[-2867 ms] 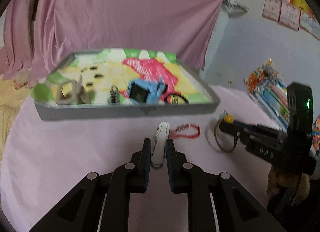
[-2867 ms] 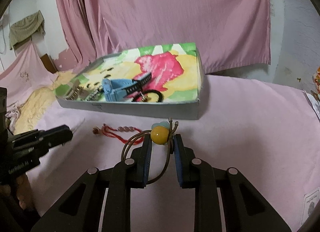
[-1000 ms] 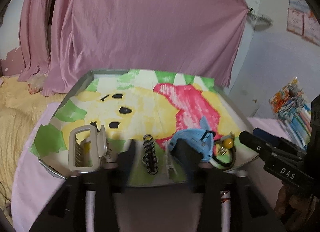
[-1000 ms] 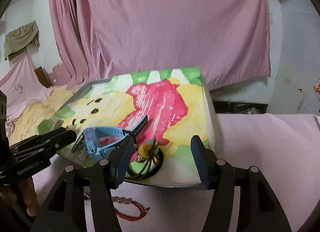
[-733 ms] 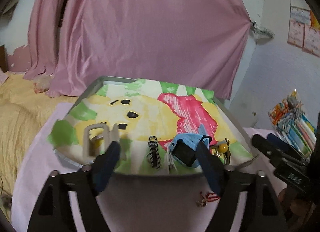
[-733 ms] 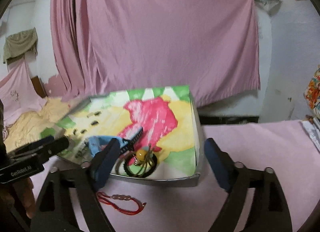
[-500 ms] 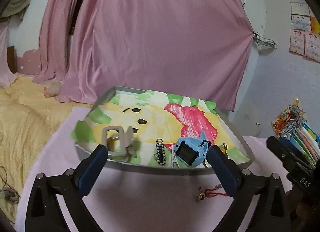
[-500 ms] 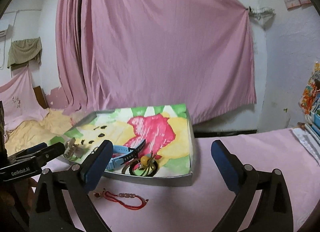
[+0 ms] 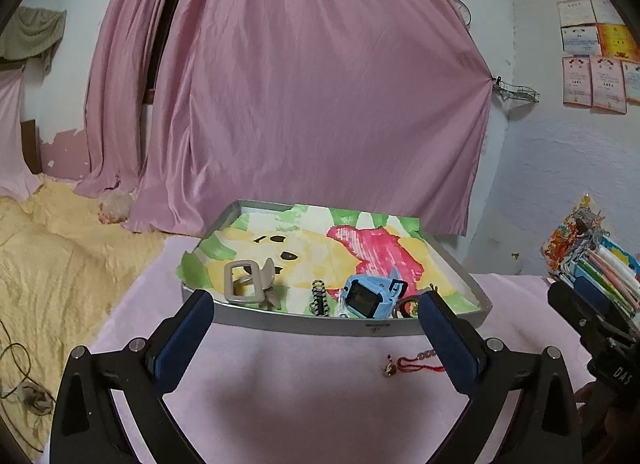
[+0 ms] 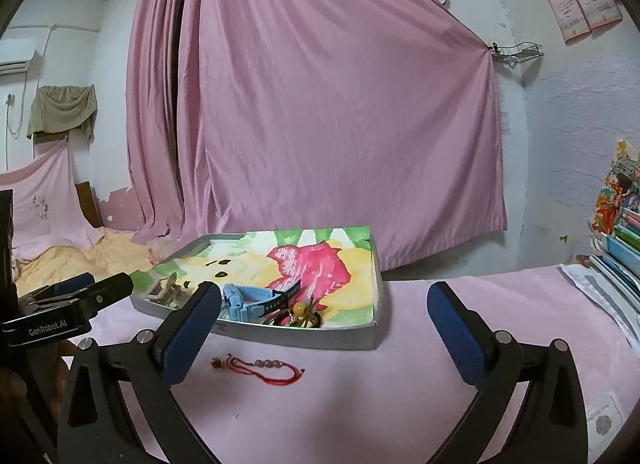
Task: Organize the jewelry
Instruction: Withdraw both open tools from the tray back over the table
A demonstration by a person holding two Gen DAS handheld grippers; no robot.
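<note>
The red cord bracelet (image 10: 267, 368) lies limp on the pink tablecloth (image 10: 420, 384) just outside the tray's (image 10: 304, 338) near edge, light and floppy, probably best pinched at its beads, while left gripper (image 9: 316, 338) and right gripper (image 10: 324, 334) both gape empty.

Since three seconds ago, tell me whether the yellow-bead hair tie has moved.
Yes. The yellow-bead hair tie went from the right claw, over the pink cloth, into the tray beside the blue watch.
</note>
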